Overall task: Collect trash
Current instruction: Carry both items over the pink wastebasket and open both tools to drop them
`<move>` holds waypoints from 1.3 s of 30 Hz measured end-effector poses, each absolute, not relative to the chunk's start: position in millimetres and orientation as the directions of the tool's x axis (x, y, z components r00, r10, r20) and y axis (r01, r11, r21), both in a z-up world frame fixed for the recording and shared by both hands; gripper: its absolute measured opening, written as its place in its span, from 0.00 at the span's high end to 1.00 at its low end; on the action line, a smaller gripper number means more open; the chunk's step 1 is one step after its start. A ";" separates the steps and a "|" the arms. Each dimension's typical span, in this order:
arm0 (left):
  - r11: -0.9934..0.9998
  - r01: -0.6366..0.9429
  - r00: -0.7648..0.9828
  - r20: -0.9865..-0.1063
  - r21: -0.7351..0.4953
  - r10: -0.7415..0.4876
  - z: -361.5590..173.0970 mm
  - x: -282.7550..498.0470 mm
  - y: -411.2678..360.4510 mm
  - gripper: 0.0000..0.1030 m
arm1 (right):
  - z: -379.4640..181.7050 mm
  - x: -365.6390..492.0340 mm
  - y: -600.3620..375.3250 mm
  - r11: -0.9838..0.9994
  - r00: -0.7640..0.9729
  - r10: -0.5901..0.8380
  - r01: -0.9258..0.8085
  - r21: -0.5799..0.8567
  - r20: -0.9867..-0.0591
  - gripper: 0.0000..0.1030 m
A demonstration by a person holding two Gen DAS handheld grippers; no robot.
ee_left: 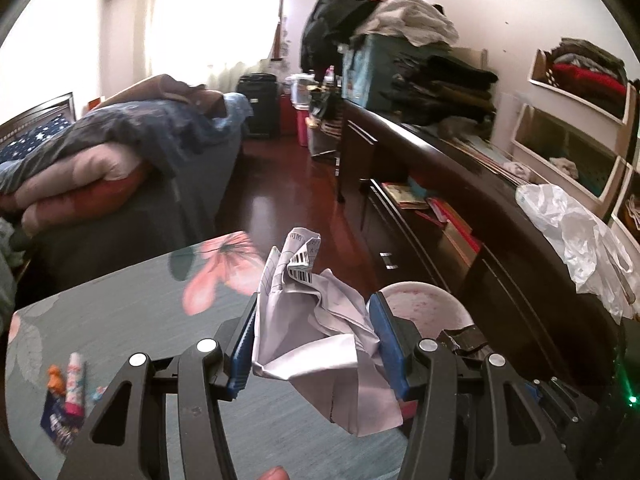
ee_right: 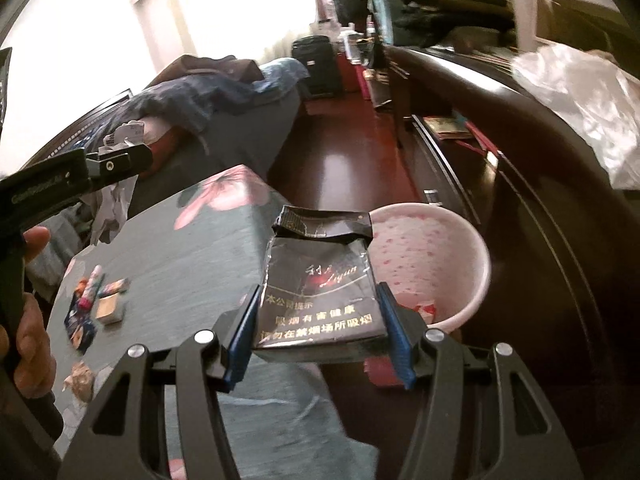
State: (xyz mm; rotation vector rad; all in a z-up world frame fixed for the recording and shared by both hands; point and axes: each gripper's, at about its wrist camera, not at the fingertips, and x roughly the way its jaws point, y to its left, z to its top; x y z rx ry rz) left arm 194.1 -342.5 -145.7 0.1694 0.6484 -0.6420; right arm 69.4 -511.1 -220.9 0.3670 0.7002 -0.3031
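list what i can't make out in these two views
- Left wrist: most of the pink plastic bin is hidden behind the left gripper and its crumpled white paper.
- Right wrist: the bin's near wall is hidden behind the crushed black cigarette pack in the right gripper.
- Left wrist: small wrappers are blurred.
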 end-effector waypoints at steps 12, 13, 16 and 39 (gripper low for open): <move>0.704 0.706 0.512 -0.637 -0.069 -0.576 -167.8 204.2 -425.0 0.48 | -241.3 71.8 -574.2 0.832 0.693 -0.239 0.507 0.225 -0.680 0.45; 0.701 0.710 0.508 -0.639 -0.069 -0.577 -169.8 205.1 -428.2 0.48 | -243.6 73.0 -577.1 0.828 0.690 -0.243 0.514 0.225 -0.681 0.45; 0.686 0.724 0.488 -0.652 -0.068 -0.580 -179.6 208.8 -446.0 0.48 | -252.6 78.9 -587.8 0.814 0.676 -0.258 0.537 0.221 -0.691 0.45; 0.702 0.702 0.444 -0.700 -0.115 -0.559 -229.2 255.7 -497.4 0.09 | -317.3 111.5 -625.8 0.783 0.601 -0.270 0.591 0.192 -0.752 0.30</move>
